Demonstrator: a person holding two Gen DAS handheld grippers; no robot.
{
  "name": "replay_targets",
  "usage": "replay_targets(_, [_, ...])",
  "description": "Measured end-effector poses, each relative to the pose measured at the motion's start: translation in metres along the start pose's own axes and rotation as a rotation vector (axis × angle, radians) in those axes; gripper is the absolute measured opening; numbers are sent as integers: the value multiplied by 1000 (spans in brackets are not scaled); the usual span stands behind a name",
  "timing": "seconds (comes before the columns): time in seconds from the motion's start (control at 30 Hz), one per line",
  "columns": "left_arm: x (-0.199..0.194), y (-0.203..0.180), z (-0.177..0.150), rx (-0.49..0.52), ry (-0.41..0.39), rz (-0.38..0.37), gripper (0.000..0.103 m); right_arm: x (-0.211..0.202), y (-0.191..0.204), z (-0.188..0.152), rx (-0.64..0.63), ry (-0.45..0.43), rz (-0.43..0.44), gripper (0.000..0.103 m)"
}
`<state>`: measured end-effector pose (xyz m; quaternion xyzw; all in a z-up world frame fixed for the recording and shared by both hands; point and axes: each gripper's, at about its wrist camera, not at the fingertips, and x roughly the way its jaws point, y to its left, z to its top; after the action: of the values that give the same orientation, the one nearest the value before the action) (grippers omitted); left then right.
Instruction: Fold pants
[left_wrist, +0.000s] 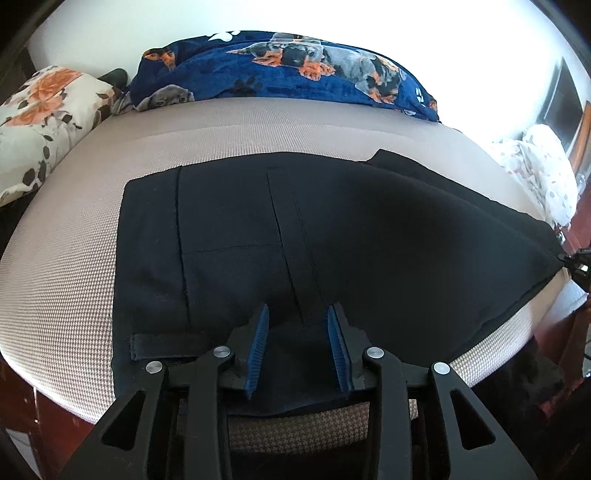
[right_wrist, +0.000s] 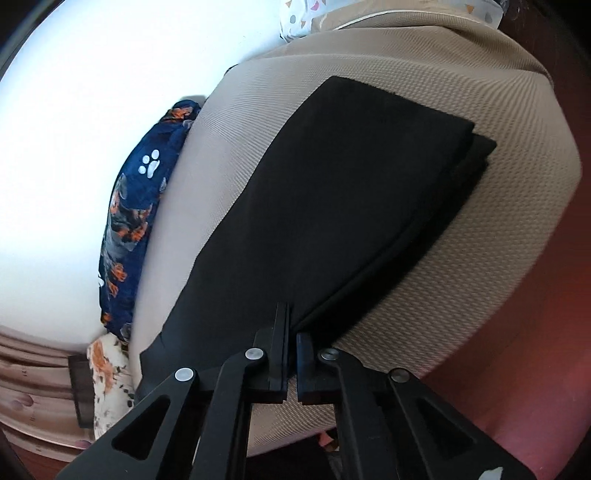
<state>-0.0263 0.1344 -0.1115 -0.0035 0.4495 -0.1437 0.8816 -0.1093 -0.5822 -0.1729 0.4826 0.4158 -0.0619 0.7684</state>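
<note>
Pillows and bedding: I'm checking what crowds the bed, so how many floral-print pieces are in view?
2. A floral pillow at the bed's far left, and pale printed bedding at the far right edge. More may be hidden behind the dog-print blanket.

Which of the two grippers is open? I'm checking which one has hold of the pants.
The left gripper is open, its blue pads apart over the black pants. The right gripper is pinched shut on the pants' edge.

The right gripper (right_wrist: 291, 325) pinches the near edge of the black pants (right_wrist: 332, 206), which stretch ahead over the beige cushion (right_wrist: 480, 258). A dog-print blanket (right_wrist: 136, 206) lies far left.
</note>
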Motion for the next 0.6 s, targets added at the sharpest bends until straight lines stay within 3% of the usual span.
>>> replay_targets(0.2, [0, -2, -2, 6, -5, 2, 36, 5, -18, 6, 81, 26, 101, 5])
replay_targets(0.3, [0, -1, -2, 4, -7, 0, 36, 3, -15, 2, 88, 42, 162, 33])
replay_targets(0.37, [0, -1, -2, 7, -5, 0, 36, 3, -1, -5, 50, 56, 201, 59])
replay_targets(0.53, [-1, -2, -3, 11, -7, 0, 38, 32, 21, -32, 24, 171, 294, 61])
replay_targets(0.6, [-1, -2, -3, 15, -9, 0, 39, 43, 33, -45, 4, 199, 320, 52])
